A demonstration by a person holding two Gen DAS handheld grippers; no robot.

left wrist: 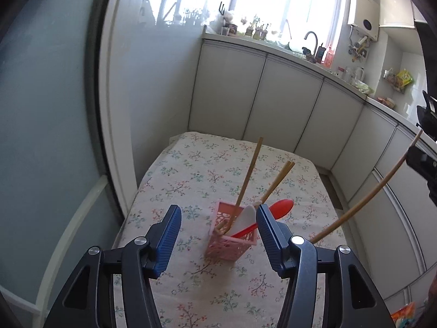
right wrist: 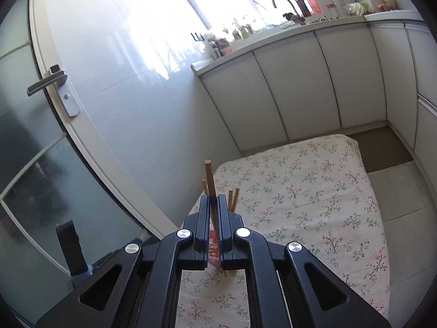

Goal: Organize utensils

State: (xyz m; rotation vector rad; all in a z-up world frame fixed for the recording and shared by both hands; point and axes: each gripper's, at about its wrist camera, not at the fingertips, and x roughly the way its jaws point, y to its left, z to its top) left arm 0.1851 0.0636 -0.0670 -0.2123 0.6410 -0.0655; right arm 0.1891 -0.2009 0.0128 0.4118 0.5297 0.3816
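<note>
Nearest in the left wrist view, the left tongs [left wrist: 218, 218] stand partly open with nothing between the blue pads [left wrist: 170, 235]. Just beyond them the pink utensil holder [left wrist: 232, 235] stands upright on the floral-clothed bench [left wrist: 191, 169]. It already carries several wooden chopsticks [left wrist: 250, 169], a white spoon [left wrist: 245, 216] and a red spoon [left wrist: 281, 207], all leaning out of its top.

In the right wrist view, the right tongs [right wrist: 214, 213] are pinched tight on a single chopstick [right wrist: 209, 180], which stands nearly upright between the pads with its top well above them. From the left view that same stick runs as a long slant off to the right of the holder, its lower end hidden behind the left tongs.

The step in hand looks like bringing this last chopstick over to join the others. The next move calls for lining its lower tip over the holder's open mouth, clear of the leaning sticks and spoons, lowering it in, then releasing. The holder seems light, so a sideways nudge could tip it. Beyond the bench run white cabinet doors [left wrist: 286, 101] and a bright window.
</note>
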